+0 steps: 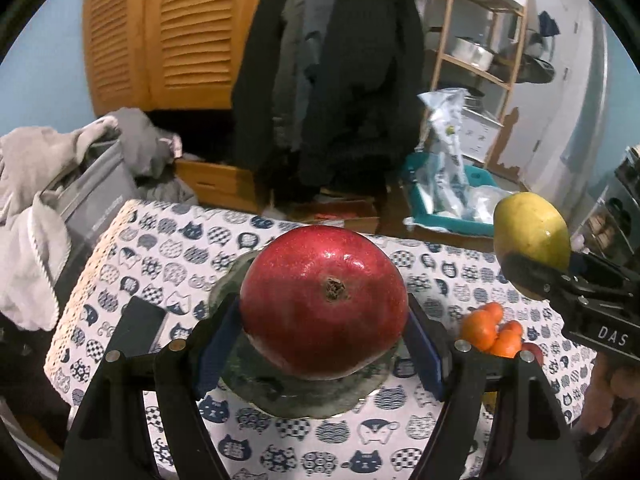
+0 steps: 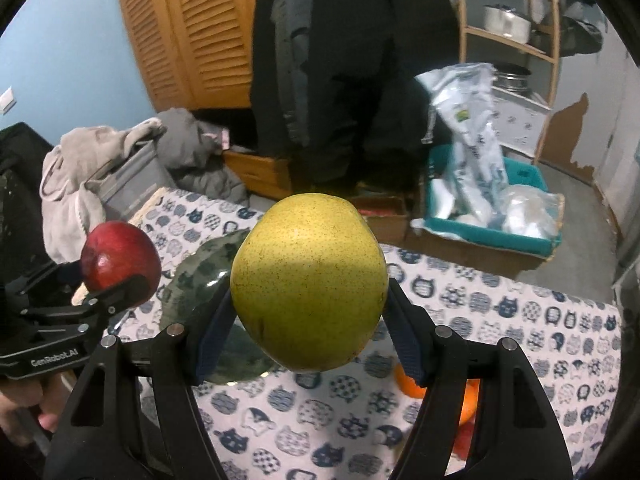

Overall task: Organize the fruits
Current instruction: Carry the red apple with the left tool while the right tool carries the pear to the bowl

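My left gripper (image 1: 324, 320) is shut on a red pomegranate (image 1: 324, 300) and holds it above a green marbled plate (image 1: 304, 396) on the cat-print tablecloth. My right gripper (image 2: 308, 320) is shut on a yellow-green pear (image 2: 308, 284), held above the table to the right of the plate (image 2: 196, 280). The pear (image 1: 532, 236) and the right gripper show at the right of the left wrist view. The pomegranate (image 2: 120, 260) and the left gripper show at the left of the right wrist view. Orange tangerines (image 1: 492, 332) lie on the cloth right of the plate, partly hidden in the right wrist view (image 2: 464, 396).
The cat-print table (image 1: 160, 256) ends at a far edge. Beyond it stand a grey bin with clothes (image 1: 80, 192), hanging dark coats (image 1: 340, 80), a teal crate with plastic bags (image 1: 452, 200) and a wooden shelf (image 1: 488, 40). A red fruit (image 1: 534, 350) lies beside the tangerines.
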The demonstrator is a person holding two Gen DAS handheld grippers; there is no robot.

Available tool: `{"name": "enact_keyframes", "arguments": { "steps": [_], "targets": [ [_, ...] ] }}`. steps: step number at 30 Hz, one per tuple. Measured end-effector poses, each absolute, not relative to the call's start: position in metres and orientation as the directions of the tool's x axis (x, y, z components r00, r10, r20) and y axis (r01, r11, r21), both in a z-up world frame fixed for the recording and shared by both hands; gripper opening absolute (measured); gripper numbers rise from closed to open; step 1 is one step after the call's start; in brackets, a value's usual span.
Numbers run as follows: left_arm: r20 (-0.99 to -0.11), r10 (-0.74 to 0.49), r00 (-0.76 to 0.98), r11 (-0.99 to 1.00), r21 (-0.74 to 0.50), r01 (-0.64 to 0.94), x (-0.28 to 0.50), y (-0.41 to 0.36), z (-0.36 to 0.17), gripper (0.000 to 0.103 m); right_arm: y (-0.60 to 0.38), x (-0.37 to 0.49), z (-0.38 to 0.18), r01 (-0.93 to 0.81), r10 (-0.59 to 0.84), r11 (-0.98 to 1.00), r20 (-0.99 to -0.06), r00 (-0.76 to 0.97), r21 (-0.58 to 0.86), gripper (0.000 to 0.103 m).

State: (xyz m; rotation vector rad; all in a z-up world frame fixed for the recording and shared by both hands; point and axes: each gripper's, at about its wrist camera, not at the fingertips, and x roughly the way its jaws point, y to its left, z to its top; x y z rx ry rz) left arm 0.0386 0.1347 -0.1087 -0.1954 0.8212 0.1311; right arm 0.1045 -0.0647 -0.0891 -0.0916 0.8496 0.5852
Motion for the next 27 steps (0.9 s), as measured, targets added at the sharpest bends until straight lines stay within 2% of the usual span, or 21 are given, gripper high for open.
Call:
{"name": "enact_keyframes", "arguments": {
  "steps": [13,27],
  "targets": [
    [-0.808,0.083,0.583,0.949,-0.115,-0.294,0.051,0.181,-0.153,0.079,0.004,0.128,-0.139,-0.577,0.447,0.801,-0.799,0.402,0.157,0.071],
    [-0.902,0.037,0.43,0.947,-0.107,-0.304,0.08,0.19,-0.232,0.079,0.037,0.148,-0.206,-0.586,0.375,0.798,-0.878,0.297,0.142,0.071]
  ]
}}
